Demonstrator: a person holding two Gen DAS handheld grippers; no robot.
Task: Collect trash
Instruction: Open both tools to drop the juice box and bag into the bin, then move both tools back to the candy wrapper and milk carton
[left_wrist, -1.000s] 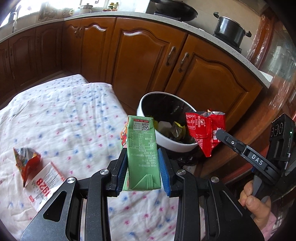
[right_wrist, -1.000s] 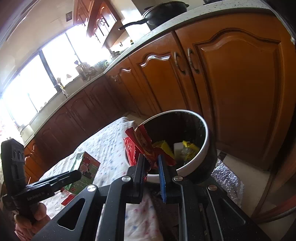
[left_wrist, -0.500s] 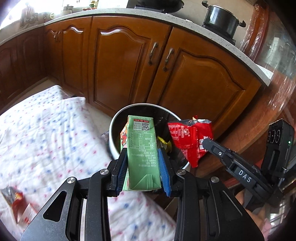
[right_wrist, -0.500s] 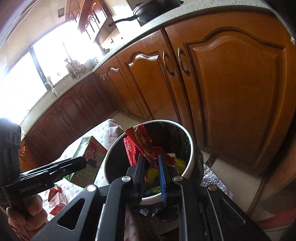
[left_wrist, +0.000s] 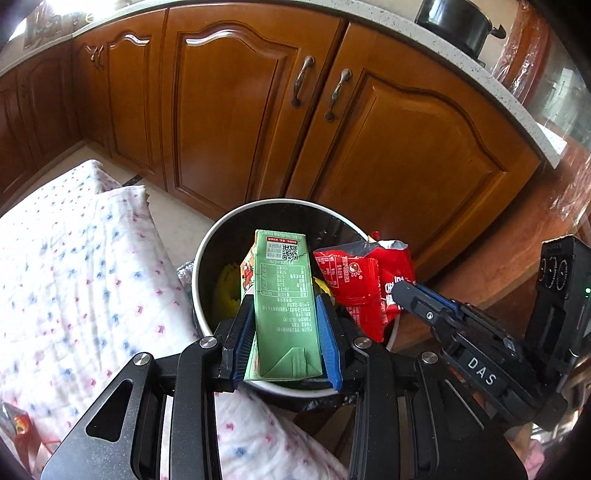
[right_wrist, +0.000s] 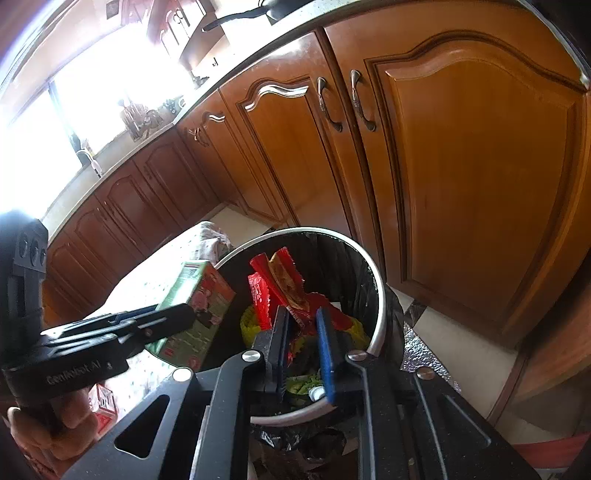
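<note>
My left gripper is shut on a green drink carton, which it holds upright over the near side of a white-rimmed trash bin lined with a black bag. From the right wrist view the carton sits at the bin's left rim. My right gripper hangs over the bin's mouth and its jaws are opening. A red snack wrapper still stands between them, leaning by the left pad, with a gap to the blue pad. In the left wrist view, this wrapper is at the right gripper's tip.
Yellow and green trash lies inside the bin. A flowered cloth covers the surface to the left, with more wrappers at its near edge. Wooden cabinet doors stand close behind the bin. A hand grips the left tool.
Both grippers have come in over the bin, so the carton now hangs above its opening. The right jaws have spread apart around the red wrapper.
</note>
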